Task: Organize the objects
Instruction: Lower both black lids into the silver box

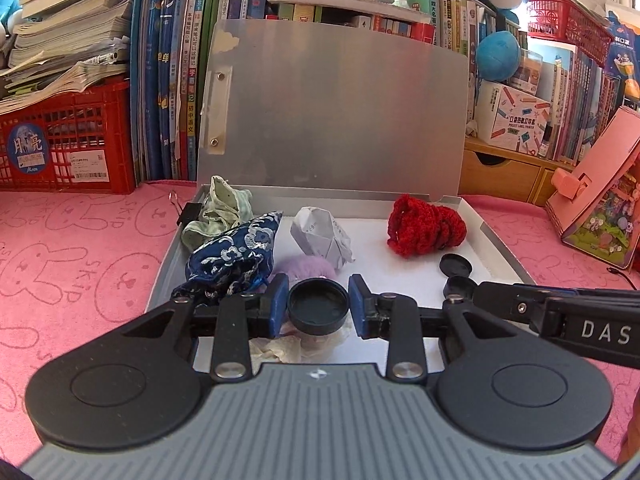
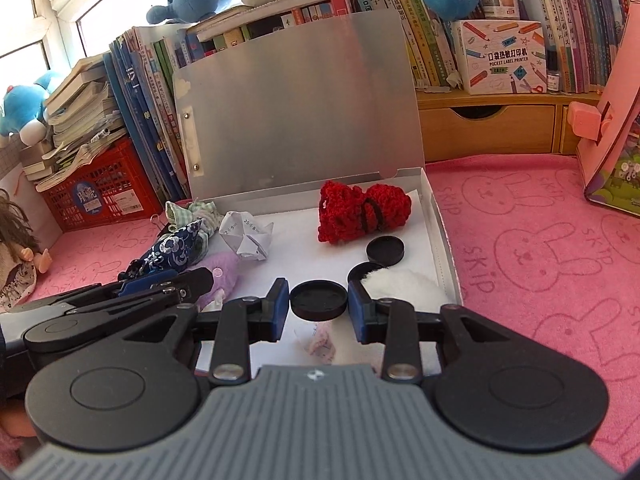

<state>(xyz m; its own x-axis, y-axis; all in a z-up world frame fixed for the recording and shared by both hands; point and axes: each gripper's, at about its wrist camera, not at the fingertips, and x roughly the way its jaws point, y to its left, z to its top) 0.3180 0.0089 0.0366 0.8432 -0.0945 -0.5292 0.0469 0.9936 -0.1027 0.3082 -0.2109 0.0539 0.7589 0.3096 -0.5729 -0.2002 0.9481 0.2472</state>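
Left hand-held gripper [image 1: 318,306]: narrowed onto a black round lid [image 1: 318,307], blue pads touching its rim on both sides; held hollow side up over the near part of the case.
Right hand-held gripper [image 2: 319,300]: likewise clamped on a second black lid [image 2: 319,300], held flat.
Case [image 2: 444,236]: shallow silver box, cover standing open at the back, on the pink surface [image 2: 540,248].
Inside: red knitted piece [image 2: 362,210] at the back right, folded paper [image 2: 246,238], blue patterned pouch [image 1: 230,254], one loose black lid [image 2: 386,250] ahead and right of the right gripper.
Key relation: free white floor lies straight ahead of both grippers, between paper and red knit; the right hand is nearer the loose lid.
Judgement: set-down forward, probably beside that lid.
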